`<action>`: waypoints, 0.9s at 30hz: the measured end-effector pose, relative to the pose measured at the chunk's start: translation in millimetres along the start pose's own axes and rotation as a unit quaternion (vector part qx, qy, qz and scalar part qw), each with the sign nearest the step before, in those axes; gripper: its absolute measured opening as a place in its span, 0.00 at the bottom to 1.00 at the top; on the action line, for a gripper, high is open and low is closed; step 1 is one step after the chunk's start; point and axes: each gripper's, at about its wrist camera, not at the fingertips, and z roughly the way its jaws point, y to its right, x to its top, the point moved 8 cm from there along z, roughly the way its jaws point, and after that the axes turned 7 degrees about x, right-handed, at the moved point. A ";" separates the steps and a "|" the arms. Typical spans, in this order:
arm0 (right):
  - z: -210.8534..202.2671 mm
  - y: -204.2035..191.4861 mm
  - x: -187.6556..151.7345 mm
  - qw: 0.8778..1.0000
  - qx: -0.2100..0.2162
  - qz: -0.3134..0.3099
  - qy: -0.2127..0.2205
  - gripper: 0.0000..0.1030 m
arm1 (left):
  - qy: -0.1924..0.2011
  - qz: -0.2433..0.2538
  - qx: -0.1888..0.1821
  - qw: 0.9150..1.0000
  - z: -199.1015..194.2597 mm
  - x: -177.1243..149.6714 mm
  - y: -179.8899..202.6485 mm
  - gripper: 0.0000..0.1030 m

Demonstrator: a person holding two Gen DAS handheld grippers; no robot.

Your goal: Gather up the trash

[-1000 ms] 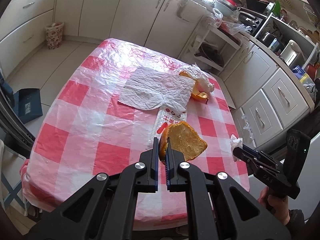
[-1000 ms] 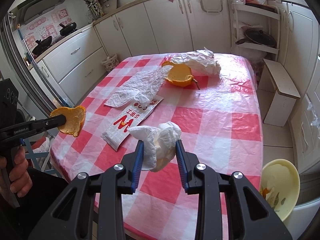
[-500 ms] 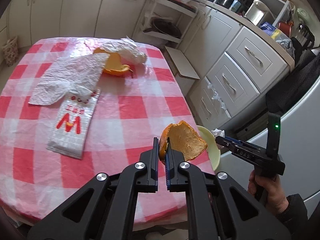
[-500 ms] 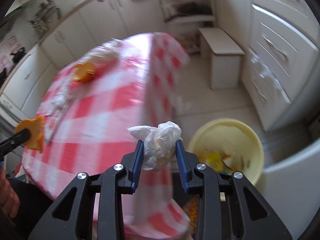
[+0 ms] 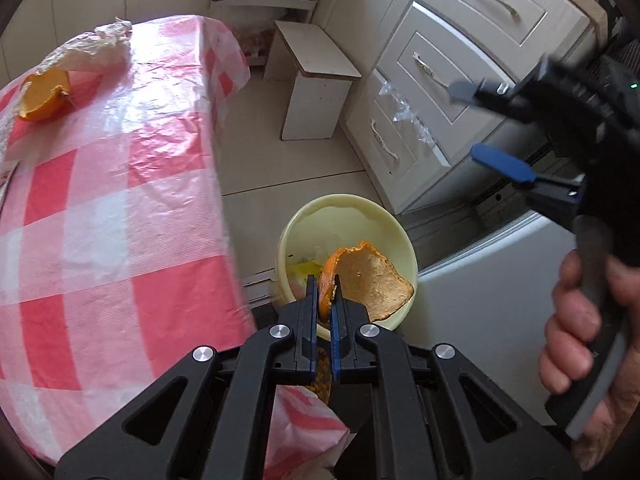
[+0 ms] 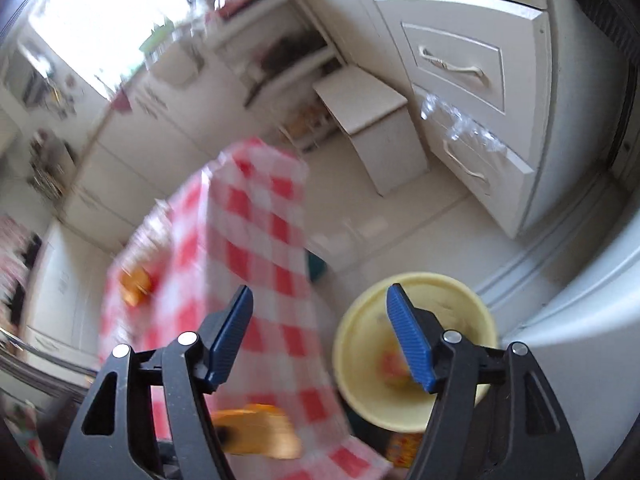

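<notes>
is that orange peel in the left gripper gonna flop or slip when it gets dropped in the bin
The orange peel likely stays stiff: it holds its curved cup shape though the left gripper pinches only its edge. It looks thin and dry, so probably light, and should drop cleanly into the yellow bin below.

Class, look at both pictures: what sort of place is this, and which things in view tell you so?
Most likely a home kitchen. Cream drawer fronts with metal handles line one wall, a table wears a red-checked plastic cloth with an orange peel half on it, and a yellow bin on the floor holds scraps.
</notes>
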 end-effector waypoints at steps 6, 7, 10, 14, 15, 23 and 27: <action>-19.5 -32.7 25.5 0.998 0.036 -0.022 0.051 0.69 | -0.017 0.007 0.006 1.000 33.3 15.8 34.1 0.29; -22.8 -34.1 28.9 0.997 0.036 -0.024 0.059 0.69 | -0.016 0.006 0.009 1.000 34.3 17.5 36.2 0.39; -24.7 -34.6 37.7 0.997 0.035 -0.018 0.071 0.70 | -0.006 0.005 0.006 1.000 24.9 20.0 33.6 0.47; -28.2 -39.0 41.0 0.996 0.035 -0.020 0.082 0.72 | 0.023 0.003 0.019 1.000 -10.0 24.3 12.0 0.57; -27.6 -42.8 39.8 0.996 0.037 -0.023 0.082 0.72 | 0.033 0.000 0.024 0.999 -22.2 24.4 1.2 0.60; 6.4 -87.2 10.3 0.996 0.068 -0.058 0.021 0.74 | 0.081 -0.084 0.101 0.988 -105.9 9.4 -150.6 0.74; 40.1 -120.4 -19.6 0.991 0.107 -0.065 -0.043 0.74 | 0.073 -0.168 0.146 0.972 -129.2 -1.1 -252.2 0.77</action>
